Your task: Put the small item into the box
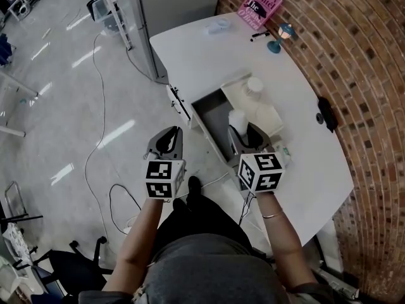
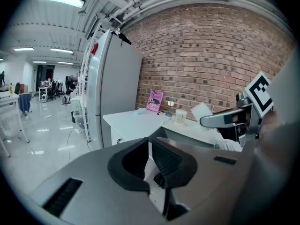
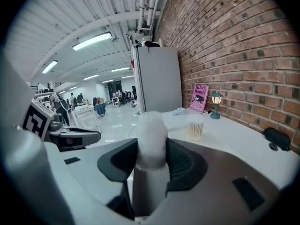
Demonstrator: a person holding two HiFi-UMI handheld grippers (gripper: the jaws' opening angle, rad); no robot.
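A white, soft-looking cylindrical item (image 3: 151, 137) stands upright between the pads of my right gripper (image 3: 151, 159), which is shut on it. In the head view this item (image 1: 237, 120) and right gripper (image 1: 244, 132) hang over the near right corner of an open box (image 1: 212, 109) with a grey inside and a pale flap, which rests on the white table (image 1: 190, 56). My left gripper (image 1: 167, 139) hovers over the floor just left of the table's edge. Its jaws (image 2: 149, 159) stand together with nothing in them. The box's grey wall (image 2: 189, 133) shows beyond them.
A clear jar of cotton swabs (image 1: 254, 85) stands on the box's far flap. At the table's far end are a pink book (image 1: 259, 5), a small lamp (image 1: 278, 40) and a pale dish (image 1: 218, 25). A black object (image 1: 326, 113) lies by the brick wall. Cables (image 1: 101, 106) trail over the floor.
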